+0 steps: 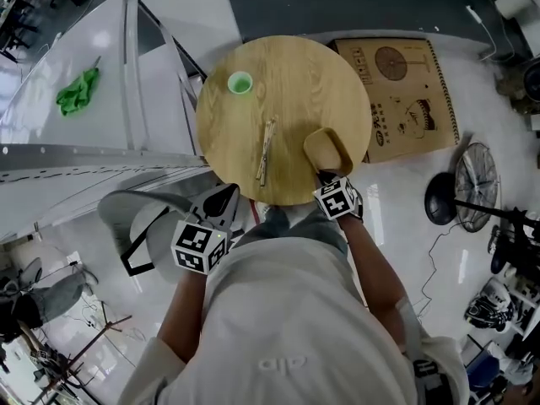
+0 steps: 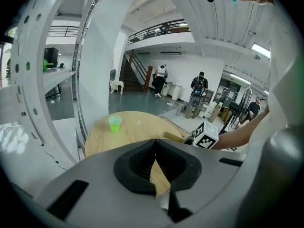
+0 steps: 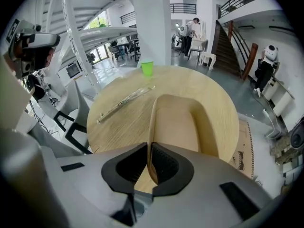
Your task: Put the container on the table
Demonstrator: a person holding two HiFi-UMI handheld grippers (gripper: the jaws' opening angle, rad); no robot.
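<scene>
Closest to the head camera is the person's white shirt (image 1: 278,310), which hides the lap and most of both forearms. Beyond it, the left tongs (image 1: 224,201) hang off the near edge of the round wooden worktop (image 1: 253,125), their jaws pressed together with nothing between them. In the left gripper view only a sliver of the worktop's grain shows through the gap under the meeting tips of these tongs (image 2: 154,163).

The right tongs (image 3: 149,163) are clamped on the thin left wall of the wooden container (image 3: 178,122), at its near end. That end is cut off by the tongs' own body. In the head view the marker cube (image 1: 337,198) covers the jaws of the right tongs (image 1: 325,175).

Open side up, the container (image 1: 327,150) is over the near right part of the worktop. Its long axis runs straight away from the right tongs toward the far rim. Whether its base rests on the wood cannot be told.

A pair of thin sticks (image 1: 267,150) lies near the middle, and a green cup (image 1: 240,83) stands upright farther off to the left.
</scene>
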